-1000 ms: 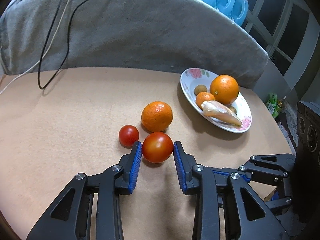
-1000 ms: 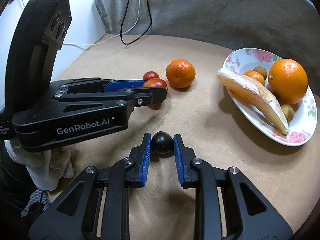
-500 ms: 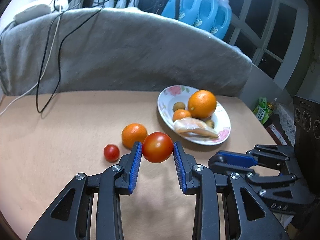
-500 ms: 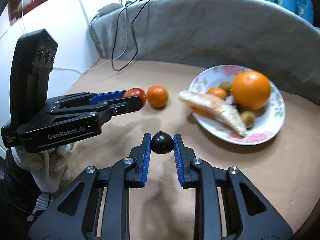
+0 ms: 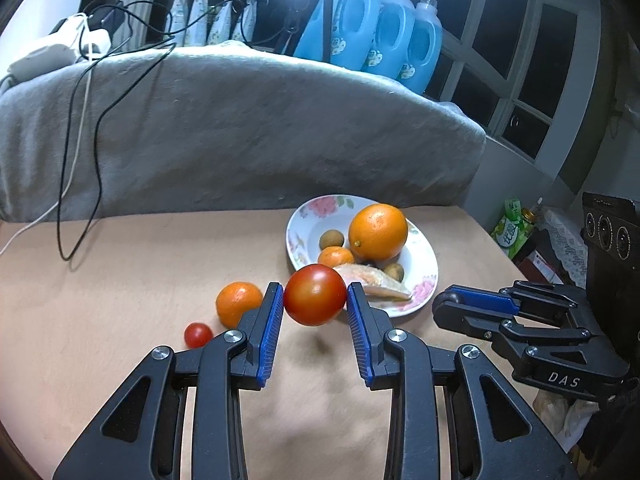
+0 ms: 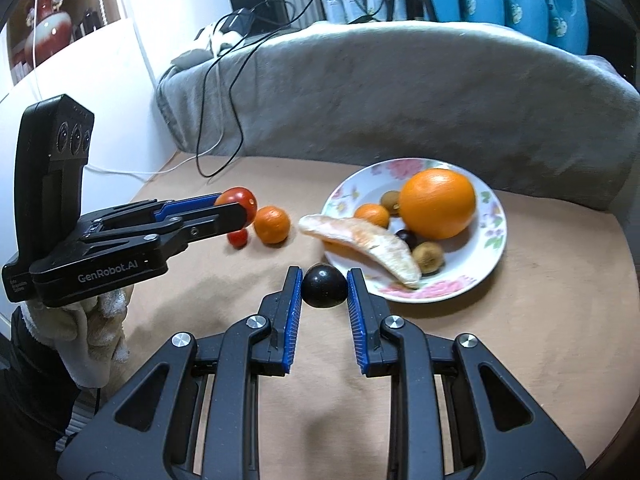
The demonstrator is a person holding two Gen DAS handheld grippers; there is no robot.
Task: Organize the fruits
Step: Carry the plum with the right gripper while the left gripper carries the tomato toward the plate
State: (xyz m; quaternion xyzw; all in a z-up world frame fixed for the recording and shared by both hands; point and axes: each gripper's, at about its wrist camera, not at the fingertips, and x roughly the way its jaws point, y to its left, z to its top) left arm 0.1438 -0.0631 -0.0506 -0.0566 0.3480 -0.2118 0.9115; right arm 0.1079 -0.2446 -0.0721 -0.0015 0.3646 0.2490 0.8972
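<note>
the left tool (image 5: 315,306) is clamped on a large tomato (image 5: 315,294), its blue pads pressed to the fruit's 2 sides at its widest part, likely so the round skin cannot slip out. the tomato hangs clear of the tabletop (image 5: 120,272), with a faint shadow below it, and is aimed toward the floral plate (image 5: 424,280) at about 1 o'clock. the right tool (image 6: 324,286) is closed narrowly on a small dark fruit (image 6: 324,286), also off the surface, with the plate's near rim just beyond it at 1 o'clock.

the plate already carries a big orange (image 5: 378,232), a small mandarin (image 5: 335,257), a peeled citrus segment (image 6: 368,244) and a few brown longan-like fruits (image 6: 428,257), so it seems to be the collecting spot. 2 fruits remain on the tabletop at 10 o'clock of the left tool: a loose mandarin (image 5: 239,304) and a cherry tomato (image 5: 198,334), lying close together.

judging by this, both tools are mid-carry, and the free space for setting down looks to be the plate's left part.
</note>
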